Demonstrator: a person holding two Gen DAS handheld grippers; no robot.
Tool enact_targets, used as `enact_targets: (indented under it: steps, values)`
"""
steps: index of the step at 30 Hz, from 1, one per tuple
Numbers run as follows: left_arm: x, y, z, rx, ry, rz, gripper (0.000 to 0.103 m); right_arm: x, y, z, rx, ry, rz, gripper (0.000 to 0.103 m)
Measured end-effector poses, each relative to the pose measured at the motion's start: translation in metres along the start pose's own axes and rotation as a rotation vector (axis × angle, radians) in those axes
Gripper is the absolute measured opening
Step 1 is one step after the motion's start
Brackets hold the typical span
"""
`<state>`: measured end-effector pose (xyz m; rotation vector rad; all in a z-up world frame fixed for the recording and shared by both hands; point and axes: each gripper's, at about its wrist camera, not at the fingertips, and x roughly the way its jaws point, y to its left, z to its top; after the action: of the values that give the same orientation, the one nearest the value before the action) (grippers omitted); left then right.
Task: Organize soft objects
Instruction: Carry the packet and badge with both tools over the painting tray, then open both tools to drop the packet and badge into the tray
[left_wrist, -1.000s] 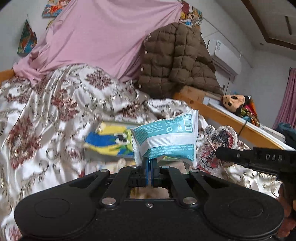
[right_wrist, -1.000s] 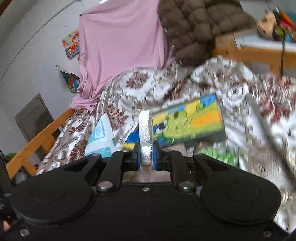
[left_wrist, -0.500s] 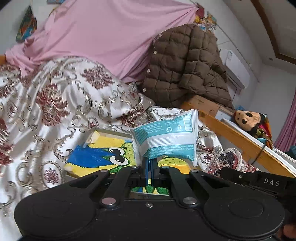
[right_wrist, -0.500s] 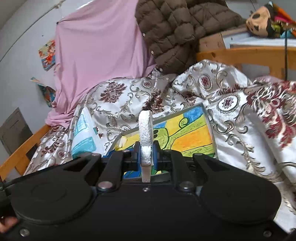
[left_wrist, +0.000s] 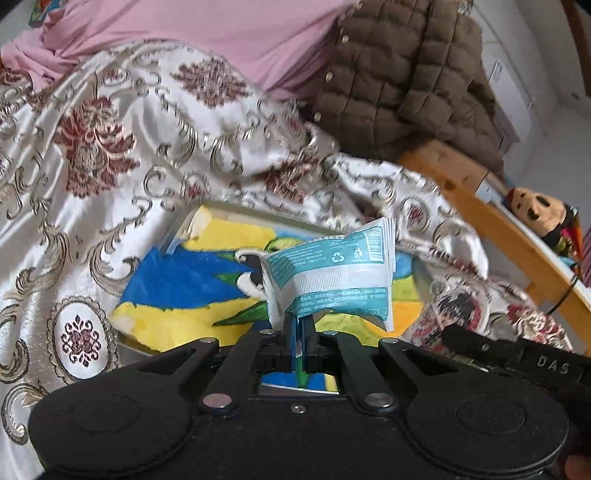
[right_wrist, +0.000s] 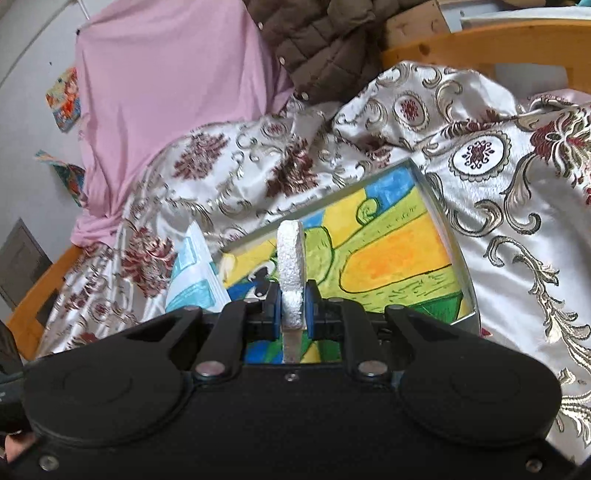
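Your left tongs (left_wrist: 301, 328) pinch the teal-and-white tissue packet (left_wrist: 332, 275); your right tongs (right_wrist: 291, 314) clamp the white foam pad (right_wrist: 290, 258). Both have dropped closer over the painted shallow tray (right_wrist: 439, 221) on the bed, so release looks near.

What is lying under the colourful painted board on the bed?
The painted board rests on the patterned satin cover. Anything beneath its middle is hidden.

A teal-and-white printed packet (left_wrist: 334, 275) and a white foam piece (right_wrist: 290, 266) sit in black tongs with blue pads above a yellow, blue, green and orange painting (right_wrist: 388, 254) on a cream bedspread (left_wrist: 110, 177) with maroon-and-gold damask, beside pink cloth (right_wrist: 166, 81) and a brown quilted jacket (left_wrist: 402, 85).
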<state>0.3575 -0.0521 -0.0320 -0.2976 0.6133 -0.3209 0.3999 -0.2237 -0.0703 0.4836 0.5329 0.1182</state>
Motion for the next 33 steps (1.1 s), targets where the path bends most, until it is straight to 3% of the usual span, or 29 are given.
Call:
enact_targets:
  steps: [6,12,22,26,28,33]
  values:
    - [0.019,0.006,0.001,0.007,0.045,0.018,0.002,0.023,0.000,0.003,-0.003,0.018,-0.031,0.007]
    - [0.035,-0.005,-0.001,0.090,0.098,0.059,0.002,0.044,-0.004,0.003,0.009,0.075,-0.093,0.008]
    - [0.049,-0.011,-0.008,0.136,0.166,0.078,0.004,0.049,-0.002,-0.005,-0.037,0.110,-0.178,0.014]
    - [0.048,-0.010,-0.007,0.122,0.169,0.083,0.017,0.047,-0.001,-0.005,-0.051,0.140,-0.207,0.021]
    - [0.046,-0.011,-0.007,0.118,0.169,0.082,0.017,0.046,-0.004,-0.005,-0.044,0.148,-0.214,0.024]
    - [0.038,-0.015,-0.006,0.121,0.159,0.085,0.028,0.033,-0.010,-0.002,-0.026,0.131,-0.210,0.041]
